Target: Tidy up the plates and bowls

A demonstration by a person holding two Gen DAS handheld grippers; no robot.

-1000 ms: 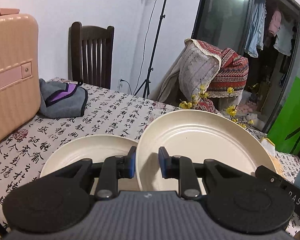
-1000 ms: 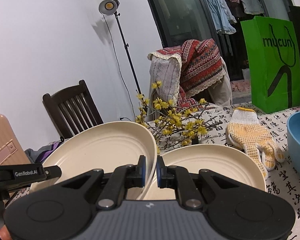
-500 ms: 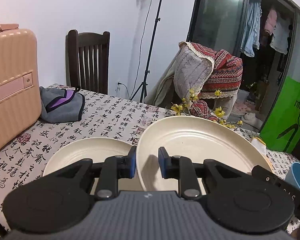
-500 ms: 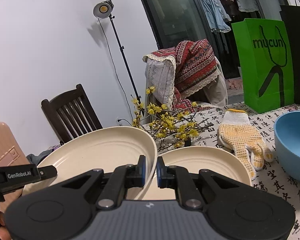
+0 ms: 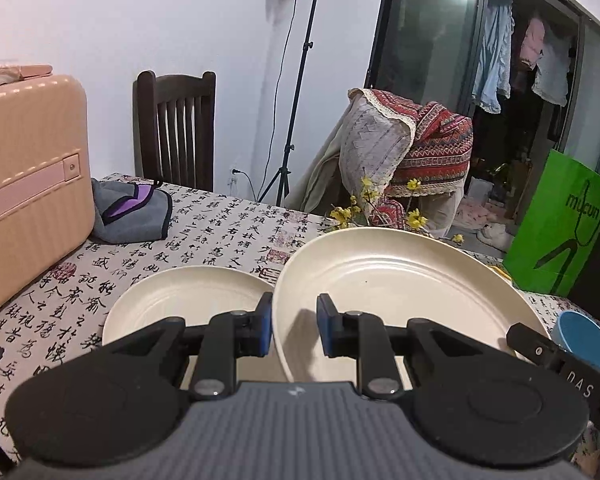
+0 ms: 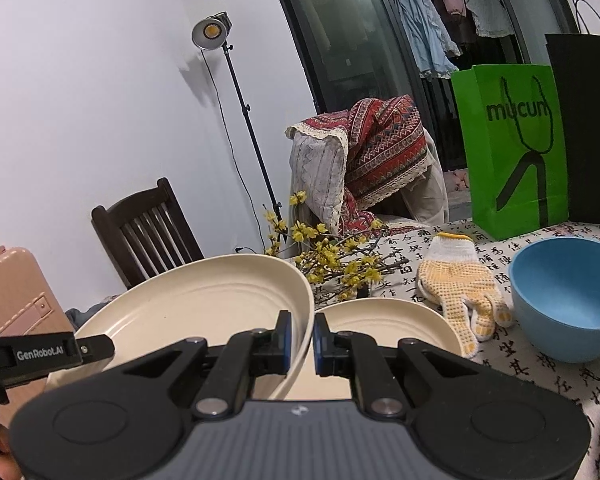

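Right wrist: both tongs [image 6: 301, 340] [image 5: 292, 330] clamped on raised plate's [image 6: 204, 304] opposite rims.

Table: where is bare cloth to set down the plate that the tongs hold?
Bare tablecloth lies between the grey pouch, the pink suitcase and the resting plate. Right of the held plate it is crowded: flower twigs, glove and blue bowl sit close together.

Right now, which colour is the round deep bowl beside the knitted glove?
Light blue, the round deep bowl; clearest in the right wrist view.
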